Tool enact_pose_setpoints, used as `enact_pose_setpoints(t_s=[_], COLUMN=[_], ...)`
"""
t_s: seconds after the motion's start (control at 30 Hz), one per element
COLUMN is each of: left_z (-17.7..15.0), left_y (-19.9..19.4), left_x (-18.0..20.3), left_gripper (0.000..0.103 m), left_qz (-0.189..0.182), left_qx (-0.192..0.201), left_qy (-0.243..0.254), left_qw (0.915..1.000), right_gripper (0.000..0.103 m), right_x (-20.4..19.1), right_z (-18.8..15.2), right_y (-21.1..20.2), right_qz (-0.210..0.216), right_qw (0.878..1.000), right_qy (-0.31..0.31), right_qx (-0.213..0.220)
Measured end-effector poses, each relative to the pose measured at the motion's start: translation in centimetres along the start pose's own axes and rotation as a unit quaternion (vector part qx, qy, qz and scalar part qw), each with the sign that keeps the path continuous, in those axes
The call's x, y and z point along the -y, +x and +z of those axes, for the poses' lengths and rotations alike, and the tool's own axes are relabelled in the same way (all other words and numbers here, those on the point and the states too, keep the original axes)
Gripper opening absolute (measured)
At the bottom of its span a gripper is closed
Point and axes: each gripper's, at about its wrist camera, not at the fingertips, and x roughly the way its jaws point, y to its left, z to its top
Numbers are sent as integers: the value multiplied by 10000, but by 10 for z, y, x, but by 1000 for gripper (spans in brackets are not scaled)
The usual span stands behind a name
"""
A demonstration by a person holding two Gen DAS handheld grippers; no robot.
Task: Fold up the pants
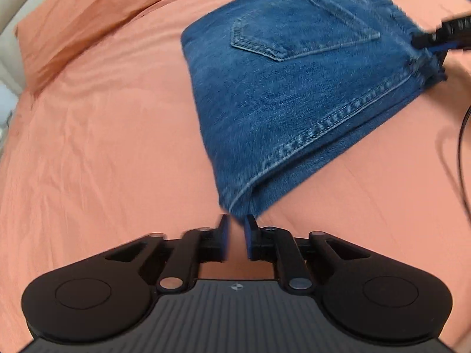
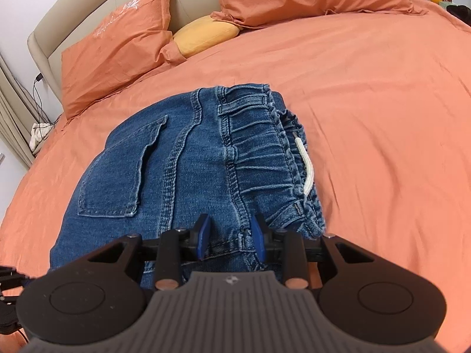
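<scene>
The blue jeans lie folded into a compact stack on the orange bedsheet, back pocket up. My left gripper is open and empty, its fingertips just short of the stack's near corner. In the right wrist view the jeans show the elastic waistband with a white drawstring. My right gripper is open, with its fingers on either side of the near waistband edge. The right gripper also shows in the left wrist view at the stack's far right edge.
Orange pillows and a yellow cushion lie against the beige headboard. A cable runs over the sheet at the right. A bedside area with cords is at the left.
</scene>
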Motion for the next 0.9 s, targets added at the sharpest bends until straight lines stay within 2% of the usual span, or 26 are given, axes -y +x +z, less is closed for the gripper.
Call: enact_pose_setpoints(t_s=[0.07,0.13,0.17,0.2,0.27,0.33,0.4,0.43,0.53,0.6,0.77,0.9], left_z=[2,9,14,20,33,48,63,68,87,97,111,113], left_y=[-14,-31,-37,-43,-50,-49,-42,-38,-17,-1,47,81], left_x=[-9,-26,-35,-43,-57,-70,-81,-86,-98,-106,-116,-125], left_gripper=[16,20,22,27,31,36,49,52,56,64,72,72], left_qz=[-100,-367,-506,-621,-852,-1061,-1168,-1209,-1486,-1709,-1861,-2104], left_qx=[131,373,472,556,695,816,939,966,817,622,476,333], left_qy=[-279,-693,-905,-1102,-1447,-1653,-1754,-1783,-1896,-2011,-2165,-2506], left_qw=[9995,9962,9935,9904,9833,9771,9730,9717,9671,9625,9572,9444], right_gripper=[27,29,37,50,63,64,70,71,72,74,74,74], right_x=[0,0,1,2,4,8,15,18,26,29,48,69], right_z=[0,0,0,0,0,4,11,15,29,42,72,84], right_y=[-5,-13,-18,-24,-35,-43,-46,-46,-44,-39,-10,23], right_qz=[16,19,60,132,172,209,288,321,364,383,470,674], right_qw=[10000,10000,9999,9998,9997,9993,9983,9976,9973,9977,9949,9879], right_qy=[25,42,71,120,199,295,498,604,642,509,726,1134], right_qx=[-34,-70,-92,-90,18,107,104,80,-69,-221,-521,-815])
